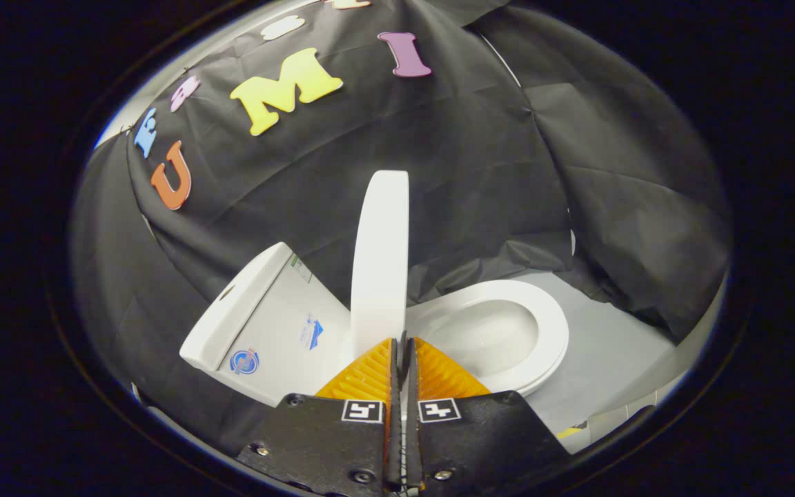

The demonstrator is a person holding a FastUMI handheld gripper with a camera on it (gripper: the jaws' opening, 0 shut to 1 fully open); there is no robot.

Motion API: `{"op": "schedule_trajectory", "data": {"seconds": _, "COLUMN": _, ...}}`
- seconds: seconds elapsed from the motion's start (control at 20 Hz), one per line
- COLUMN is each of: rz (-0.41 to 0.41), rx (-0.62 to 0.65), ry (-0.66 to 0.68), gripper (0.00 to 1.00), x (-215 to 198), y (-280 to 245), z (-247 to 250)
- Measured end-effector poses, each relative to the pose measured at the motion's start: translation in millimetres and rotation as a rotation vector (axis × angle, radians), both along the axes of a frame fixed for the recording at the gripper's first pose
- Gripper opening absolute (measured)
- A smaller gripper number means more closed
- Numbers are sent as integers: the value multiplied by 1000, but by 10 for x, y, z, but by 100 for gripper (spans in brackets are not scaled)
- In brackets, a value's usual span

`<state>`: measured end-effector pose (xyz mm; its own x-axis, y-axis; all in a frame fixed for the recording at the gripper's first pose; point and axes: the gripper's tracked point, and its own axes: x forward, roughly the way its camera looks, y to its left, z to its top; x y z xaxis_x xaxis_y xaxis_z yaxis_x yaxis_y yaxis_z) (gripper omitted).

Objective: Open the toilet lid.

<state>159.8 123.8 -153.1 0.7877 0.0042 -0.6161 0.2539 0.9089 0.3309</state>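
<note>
White lid (379, 255) raised, standing edge-on just ahead of the gripper (401, 345), jaws pressed together with nothing held, tips at the lid's lower edge, tank (259, 317) to one side, seat (549, 328) and open bowl (487, 331) to the other

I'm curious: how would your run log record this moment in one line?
toilet lid: raised upright | gripper: fingers closed together, at lid's edge | seat: down
</note>
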Motion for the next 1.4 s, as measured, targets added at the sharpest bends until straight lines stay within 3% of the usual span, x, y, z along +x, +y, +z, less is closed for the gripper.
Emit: {"op": "schedule_trajectory", "data": {"seconds": 1.4, "rz": 175, "rx": -263, "ry": -43, "gripper": 8, "x": 229, "y": 1104, "z": 202}}
